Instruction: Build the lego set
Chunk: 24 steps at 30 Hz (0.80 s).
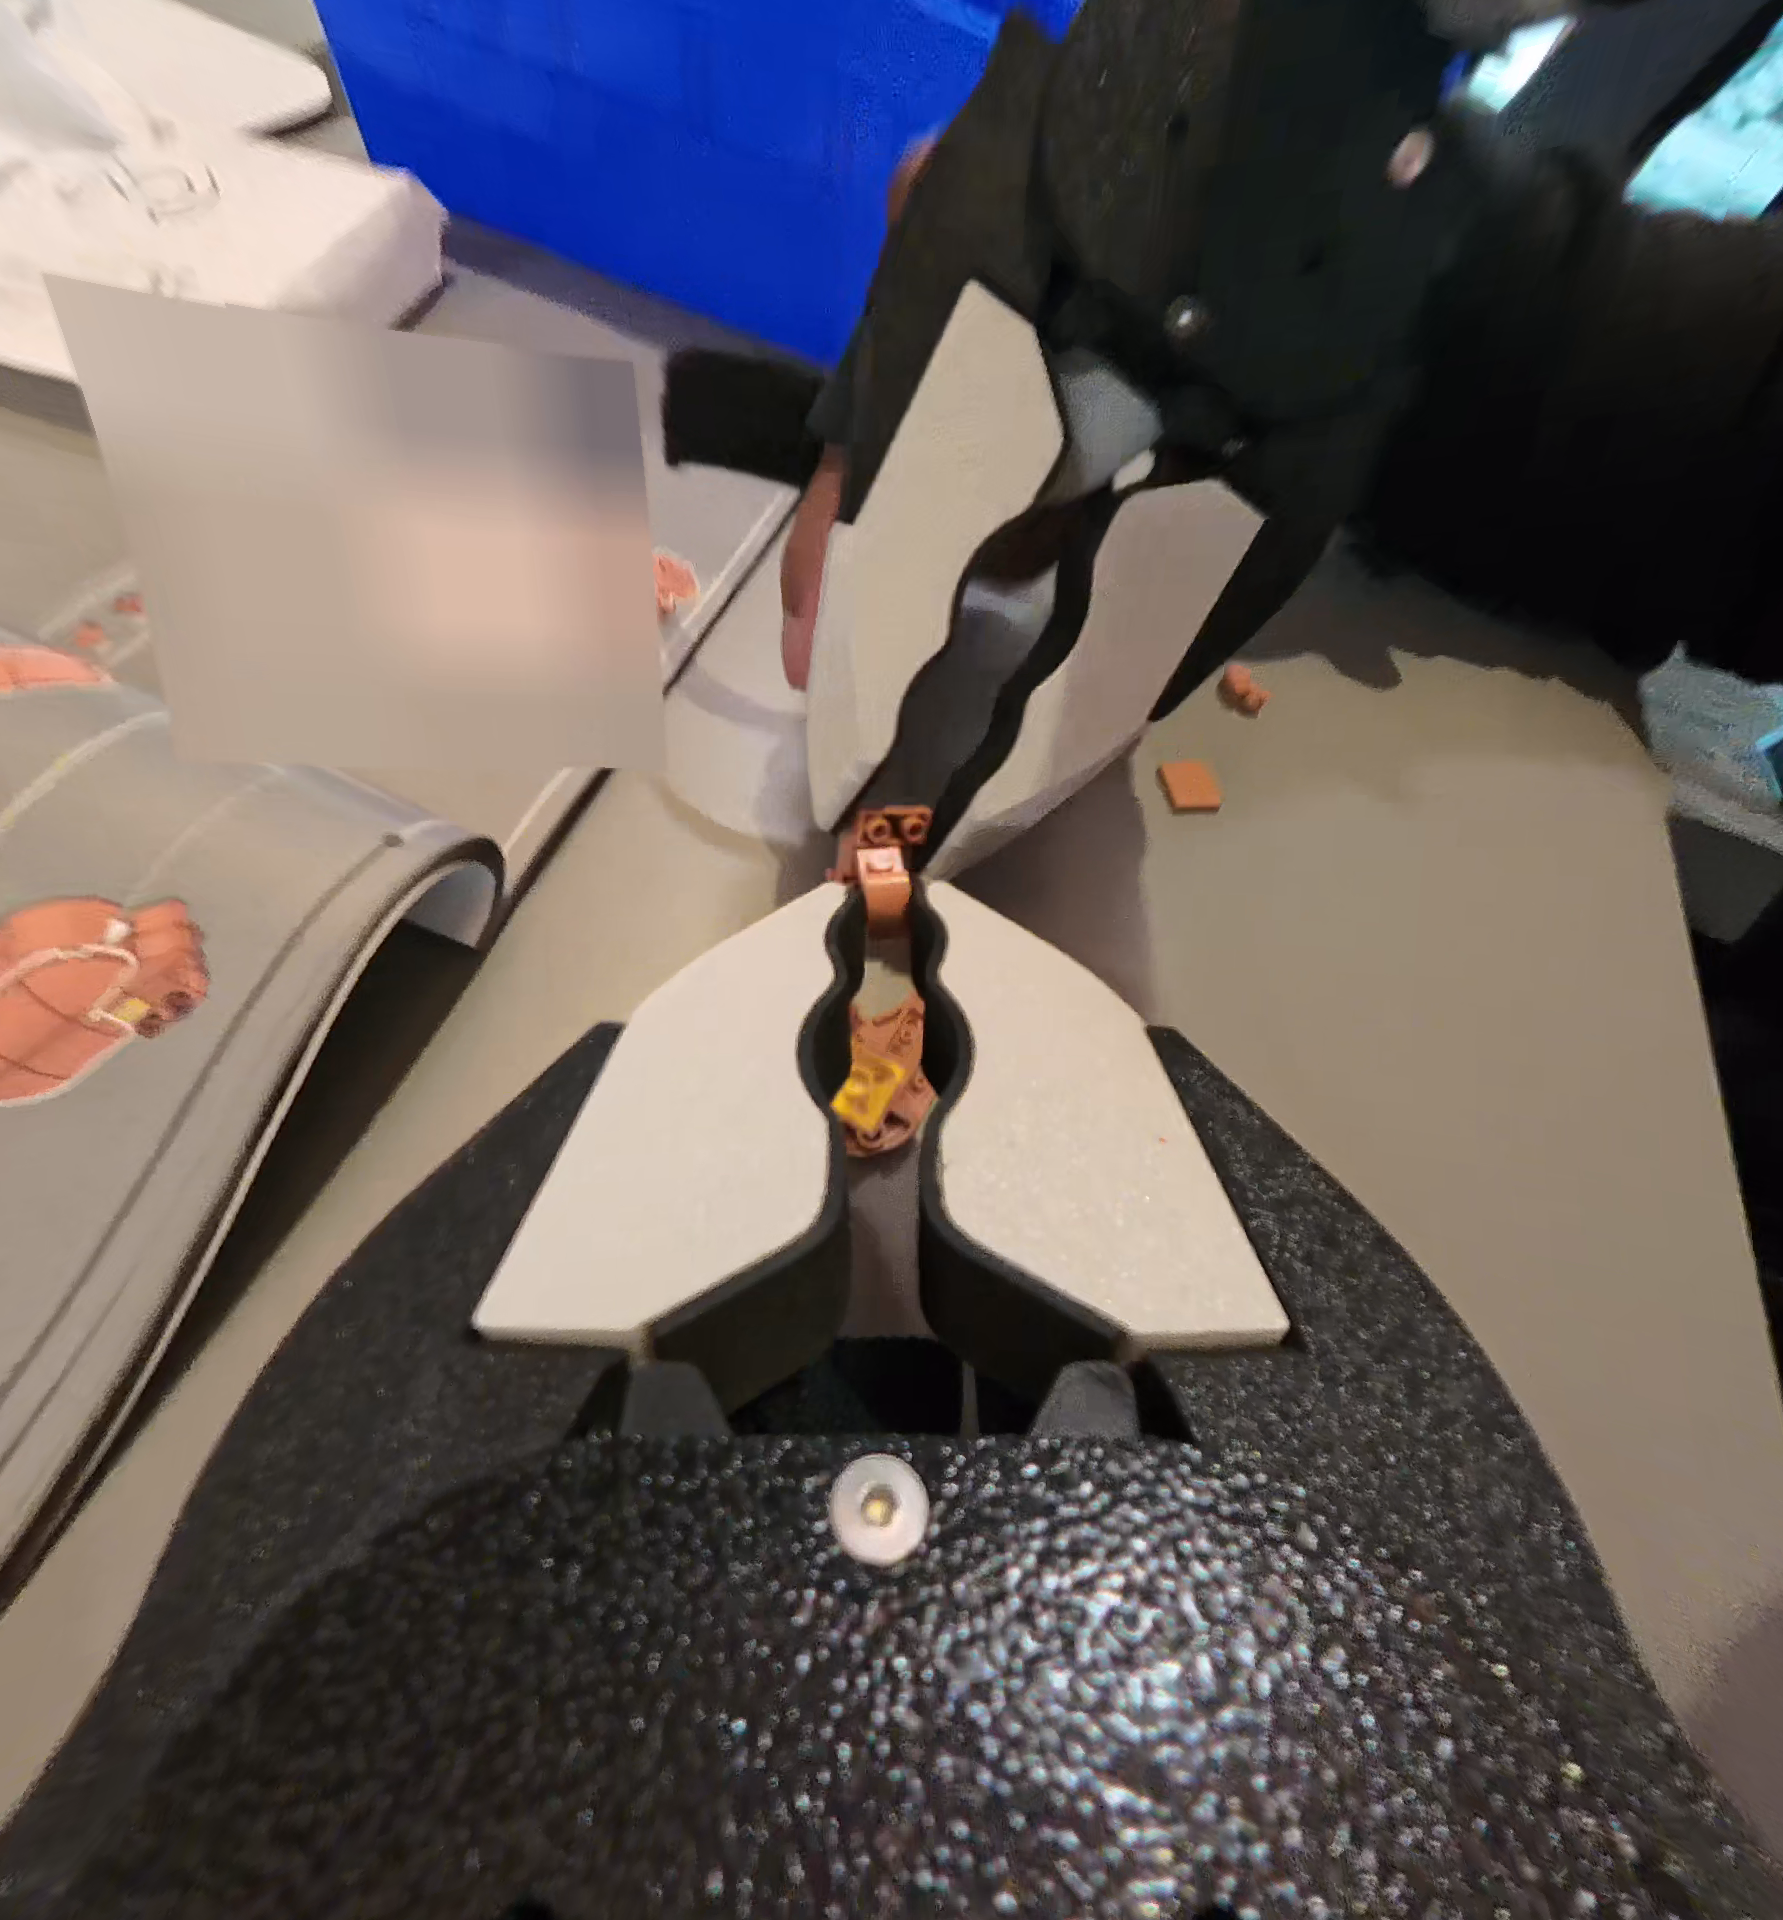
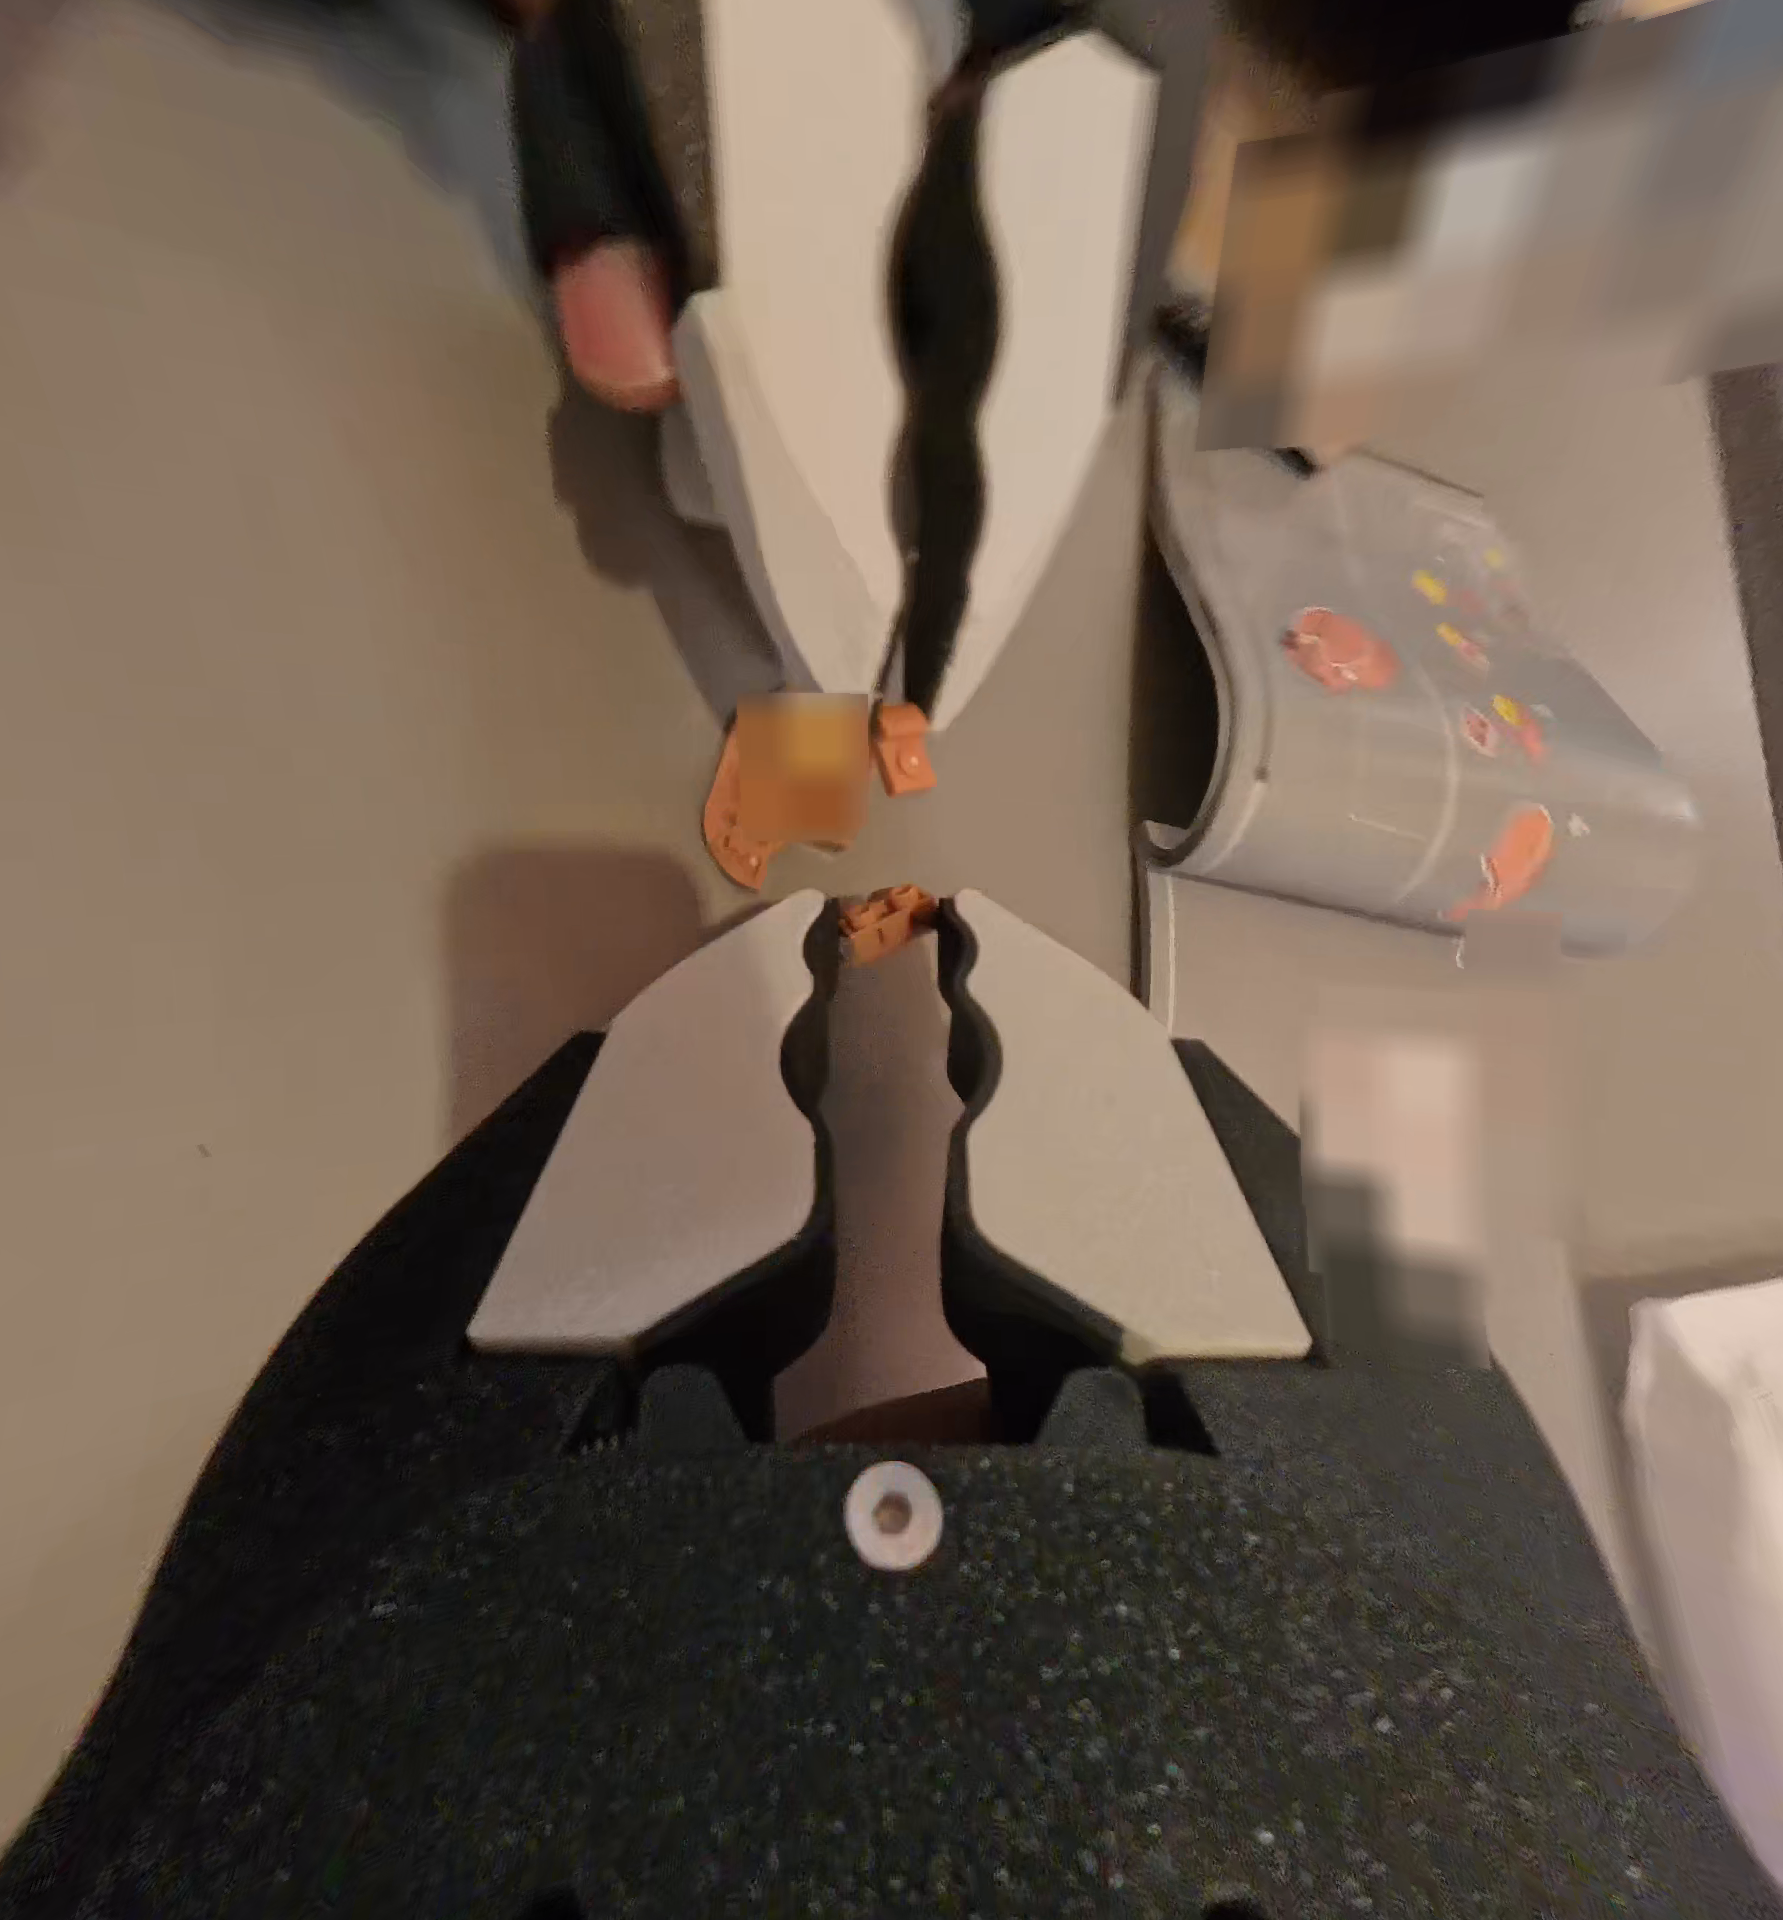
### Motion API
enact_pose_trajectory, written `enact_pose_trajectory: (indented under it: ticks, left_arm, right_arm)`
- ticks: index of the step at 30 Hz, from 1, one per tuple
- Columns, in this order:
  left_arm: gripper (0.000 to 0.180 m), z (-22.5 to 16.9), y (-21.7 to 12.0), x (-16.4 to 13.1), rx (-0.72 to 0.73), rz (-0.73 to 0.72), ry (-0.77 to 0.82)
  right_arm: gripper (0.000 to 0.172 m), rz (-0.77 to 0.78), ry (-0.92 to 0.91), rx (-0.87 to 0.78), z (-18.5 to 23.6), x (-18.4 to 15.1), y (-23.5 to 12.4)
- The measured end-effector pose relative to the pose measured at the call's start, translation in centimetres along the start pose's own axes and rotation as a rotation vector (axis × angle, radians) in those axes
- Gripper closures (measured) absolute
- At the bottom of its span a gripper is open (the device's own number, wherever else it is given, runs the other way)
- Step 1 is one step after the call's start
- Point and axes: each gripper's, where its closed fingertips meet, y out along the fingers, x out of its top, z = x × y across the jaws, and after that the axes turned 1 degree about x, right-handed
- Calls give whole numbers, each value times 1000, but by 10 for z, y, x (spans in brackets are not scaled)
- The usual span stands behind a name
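Observation:
In the left wrist view my left gripper [image 1: 882, 894] is shut on an orange-brown brick assembly [image 1: 882, 1081] with a yellow piece in it; a pale orange part of it sticks out past the fingertips. My right gripper [image 1: 892, 821] comes in from the upper right, shut on a small brown two-stud brick [image 1: 895, 828] that touches that pale part. In the right wrist view my right gripper [image 2: 882, 920] pinches the small orange brick [image 2: 882, 925] at its tips. Opposite, the left gripper [image 2: 892, 707] holds the orange assembly [image 2: 731, 821] just above the table [image 2: 243, 727].
An open instruction booklet [image 1: 87, 935] lies at the left; it also shows in the right wrist view [image 2: 1438, 748]. A blue box [image 1: 638, 156] stands behind. Two loose orange pieces [image 1: 1190, 784] [image 1: 1242, 688] lie on the table. A white bag [image 2: 1749, 1558] is at the right. Only a small space, under 4 cm, lies between the two pairs of fingers.

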Motion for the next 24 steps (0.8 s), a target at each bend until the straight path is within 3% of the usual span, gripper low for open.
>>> enact_pose_trajectory:
  ticks: [1, 5, 8, 13, 24]
  left_arm:
    - [173, -2, -3, 7, -11, -38, 7]
    - [173, -16, -23, 41, -82, -234, 35]
    - [173, -31, -34, 58, -151, -329, 40]
    - [173, -49, -39, 67, -225, -367, 39]
    - [173, -45, -25, 50, -210, -259, 38]
  right_arm:
    - [154, -85, 88, -26, -1, 5, -5]
    - [154, -555, 452, -91, -1, 36, -44]
    - [154, -779, 683, -89, 3, 48, -66]
    - [154, -817, 683, -121, 13, 61, -67]
    - [154, -817, 675, -88, 20, 68, -58]
